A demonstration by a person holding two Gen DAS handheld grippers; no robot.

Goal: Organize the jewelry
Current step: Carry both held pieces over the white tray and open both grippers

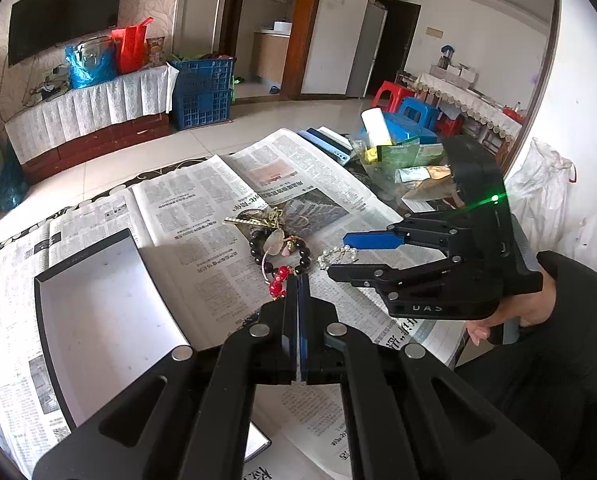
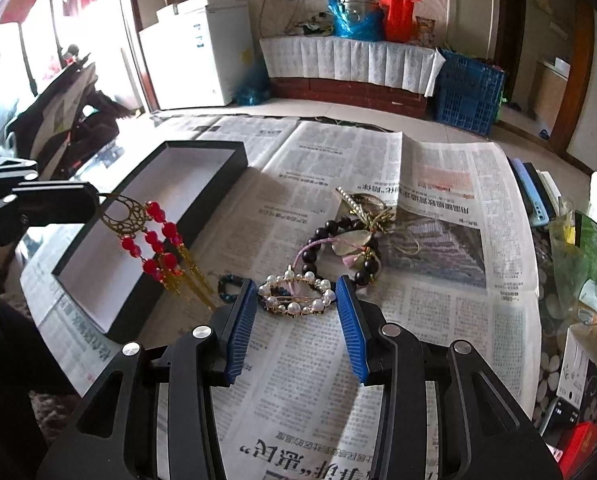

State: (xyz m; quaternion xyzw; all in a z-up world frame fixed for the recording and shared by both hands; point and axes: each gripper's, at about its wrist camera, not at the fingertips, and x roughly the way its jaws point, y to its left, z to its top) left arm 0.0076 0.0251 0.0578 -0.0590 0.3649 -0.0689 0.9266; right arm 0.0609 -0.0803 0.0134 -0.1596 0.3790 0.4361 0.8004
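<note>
My left gripper [image 1: 299, 280] is shut on a gold ornament with red beads and gold tassels [image 2: 154, 236], which hangs in the air beside the open black box with a white lining [image 2: 154, 216]; the box also shows in the left wrist view [image 1: 98, 312]. My right gripper [image 2: 296, 296] is open, its blue pads either side of a pearl hair clip [image 2: 296, 294] lying on the newspaper. Behind the clip lie a dark bead bracelet [image 2: 338, 248] and a gold hairpin pile [image 2: 366, 206]. In the left wrist view the right gripper [image 1: 338, 254] hovers by the pearl clip [image 1: 338, 256].
Newspaper [image 2: 438, 280] covers the table. A small dark teal beaded item [image 2: 228, 284] lies near the box. Phones, packets and boxes [image 1: 390, 148] crowd the table's right side. Blue crates [image 2: 468, 96] and a cloth-covered cabinet [image 2: 350, 60] stand beyond.
</note>
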